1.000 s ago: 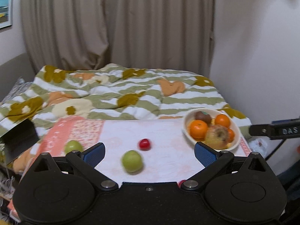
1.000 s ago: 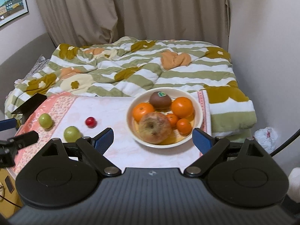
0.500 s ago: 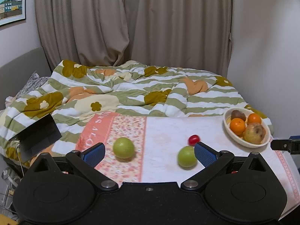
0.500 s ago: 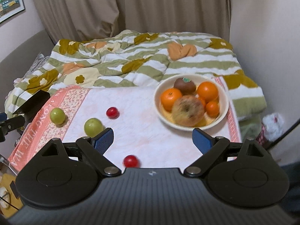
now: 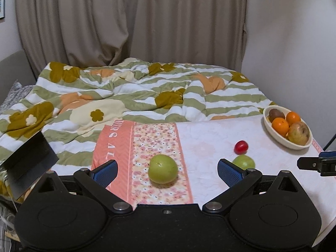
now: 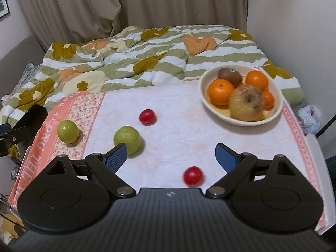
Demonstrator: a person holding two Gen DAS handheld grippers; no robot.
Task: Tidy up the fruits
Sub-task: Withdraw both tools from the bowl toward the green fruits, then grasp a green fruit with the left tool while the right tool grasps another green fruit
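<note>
A: So, nearest to you, what does each tool frame?

B: Your left gripper [image 5: 167, 169] has its blue pads spread wide and holds nothing. A green fruit [image 5: 163, 168] sits on the floral band of the tablecloth [image 5: 199, 138], right between those pads. Your right gripper [image 6: 171, 154] is spread and empty too, with a small red fruit [image 6: 193, 176] lying low between its fingers.

A: And beyond those?

B: A second green fruit [image 6: 127, 139] rests just past the right tool's left pad, then another small red fruit [image 6: 147, 116] mid-cloth. Farther right stands the cream bowl [image 6: 277, 113], already holding oranges, a kiwi and a mottled apple. Behind everything is a striped quilt [image 6: 147, 63].

A: How should I take the green one?

B: Probably lower the left tool so the pads meet the fruit's widest part, close gently since it may roll, then carry it across to the bowl, clear of your other tool.
</note>
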